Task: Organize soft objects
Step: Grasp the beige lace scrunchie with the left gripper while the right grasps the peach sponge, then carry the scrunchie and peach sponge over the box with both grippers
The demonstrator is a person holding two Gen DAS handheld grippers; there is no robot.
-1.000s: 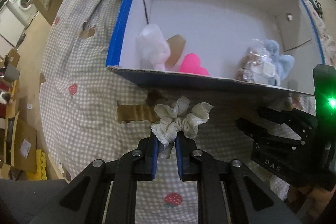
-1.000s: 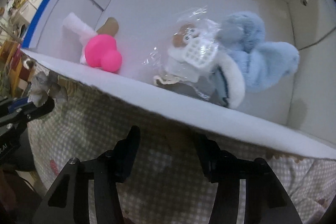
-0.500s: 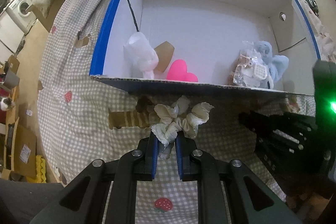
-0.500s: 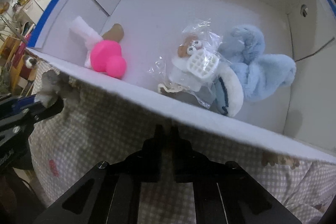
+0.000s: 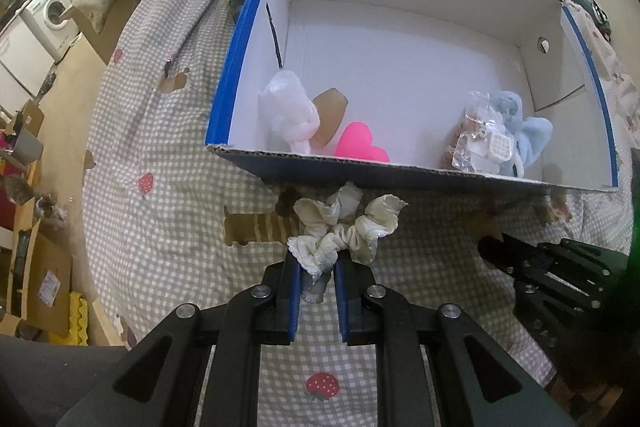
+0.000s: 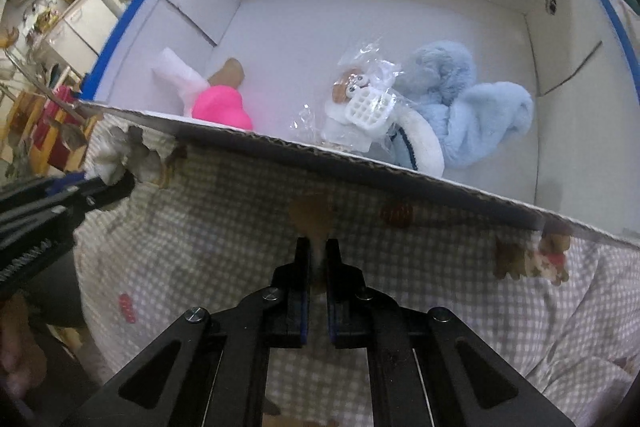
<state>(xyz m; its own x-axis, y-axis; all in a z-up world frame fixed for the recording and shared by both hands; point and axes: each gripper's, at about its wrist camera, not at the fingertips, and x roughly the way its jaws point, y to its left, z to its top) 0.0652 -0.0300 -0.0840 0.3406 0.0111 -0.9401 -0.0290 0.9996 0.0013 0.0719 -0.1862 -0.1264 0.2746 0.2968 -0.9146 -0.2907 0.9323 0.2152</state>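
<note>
My left gripper (image 5: 316, 267) is shut on a cream ruffled scrunchie (image 5: 348, 227) and holds it above the checked bedspread, just in front of the near wall of a white cardboard box with blue edges (image 5: 400, 173). The scrunchie also shows at the left of the right wrist view (image 6: 120, 155). In the box lie a white plush (image 5: 288, 111), a pink heart cushion (image 5: 360, 147), a bagged toy (image 5: 484, 143) and a light blue plush (image 6: 472, 107). My right gripper (image 6: 318, 251) is shut and empty, in front of the box's near wall.
The checked bedspread (image 5: 160, 155) with strawberry and dog prints covers the surface under both grippers. The floor at the far left holds cardboard boxes (image 5: 36, 267) and a washing machine (image 5: 52, 15). The right gripper shows at the lower right of the left wrist view (image 5: 560, 275).
My right gripper has closed from wide open to shut. Both grippers have pulled back and risen, so more of the box's inside shows. The left keeps its hold on the scrunchie.
</note>
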